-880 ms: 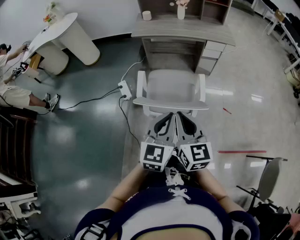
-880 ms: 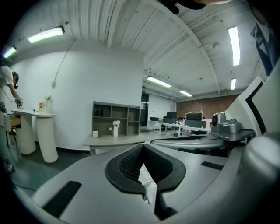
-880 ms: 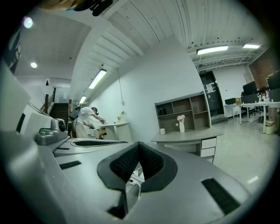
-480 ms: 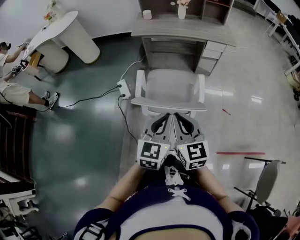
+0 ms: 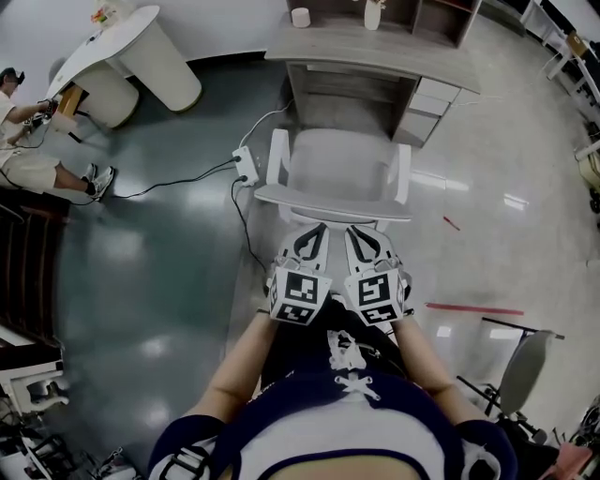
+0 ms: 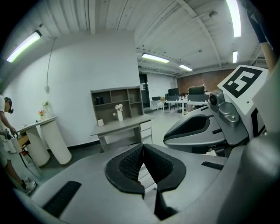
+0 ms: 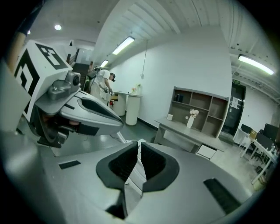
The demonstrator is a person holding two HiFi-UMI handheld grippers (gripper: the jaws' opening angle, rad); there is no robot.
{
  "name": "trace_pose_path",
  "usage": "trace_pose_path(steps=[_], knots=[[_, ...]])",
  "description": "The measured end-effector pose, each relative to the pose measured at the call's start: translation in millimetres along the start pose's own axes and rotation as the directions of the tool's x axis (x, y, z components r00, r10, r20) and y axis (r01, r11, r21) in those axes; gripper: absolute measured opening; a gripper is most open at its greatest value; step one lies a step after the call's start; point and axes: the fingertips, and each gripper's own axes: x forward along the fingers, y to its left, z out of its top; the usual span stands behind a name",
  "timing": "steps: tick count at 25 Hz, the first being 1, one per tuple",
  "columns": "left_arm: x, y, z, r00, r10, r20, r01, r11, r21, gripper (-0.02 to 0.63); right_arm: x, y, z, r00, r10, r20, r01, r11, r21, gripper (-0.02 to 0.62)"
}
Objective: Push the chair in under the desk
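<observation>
While on desk (image 5: 356, 49), vase (image 5: 373, 16) with flowers (image 6: 118, 107)

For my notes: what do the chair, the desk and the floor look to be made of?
Chair: probably moulded plastic, white and smooth, with rounded seat and armrests.
Desk: likely wood or laminate; grey matt top with faint grain streaks.
Floor: hard, glossy coating or polished tile; it shows bright light reflections.

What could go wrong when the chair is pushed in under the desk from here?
The corded power strip lies on the floor beside the chair; a crooked push might snag it. The left gripper and right gripper are shut, holding nothing, so they may slip off the backrest. The right armrest might hit the drawers of the desk.
</observation>
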Motion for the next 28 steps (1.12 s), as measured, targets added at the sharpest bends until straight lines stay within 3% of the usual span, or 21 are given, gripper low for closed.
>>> trace_pose_path(steps=[5, 8, 13, 17, 24, 26, 28], knots=[[12, 3, -13, 0.998, 0.029, -0.053, -0.025, 0.997, 0.075, 0.009, 9, -2, -18, 0.996, 0.024, -0.087, -0.028, 0.998, -0.056, 0.011], [22, 3, -27, 0.994, 0.014, -0.111, 0.000, 0.991, 0.131, 0.011, 19, 0, -31, 0.989, 0.050, -0.137, -0.061, 0.995, -0.080, 0.012], [43, 2, -52, 0.974, -0.004, -0.225, 0.066, 0.962, 0.266, 0.120, 38, -1, -55, 0.972, 0.060, -0.229, -0.090, 0.988, -0.123, 0.019], [62, 12, -66, 0.963, 0.064, -0.262, 0.071, 0.877, 0.476, 0.132, 53, -2, -73, 0.950, 0.068, -0.304, -0.128, 0.975, -0.182, 0.096], [92, 27, -102, 0.923, 0.107, -0.369, 0.175, 0.738, 0.651, 0.155, 77, -7, -99, 0.919, 0.019, -0.393, -0.145, 0.945, -0.294, 0.114], [100, 31, -112, 0.912, 0.117, -0.394, 0.199, 0.714, 0.672, 0.160, 83, -9, -110, 0.907, 0.013, -0.422, -0.155, 0.940, -0.303, 0.115], [108, 35, -121, 0.902, 0.118, -0.416, 0.220, 0.705, 0.675, 0.161, 87, -14, -115, 0.902, -0.002, -0.432, -0.143, 0.942, -0.304, 0.117]])
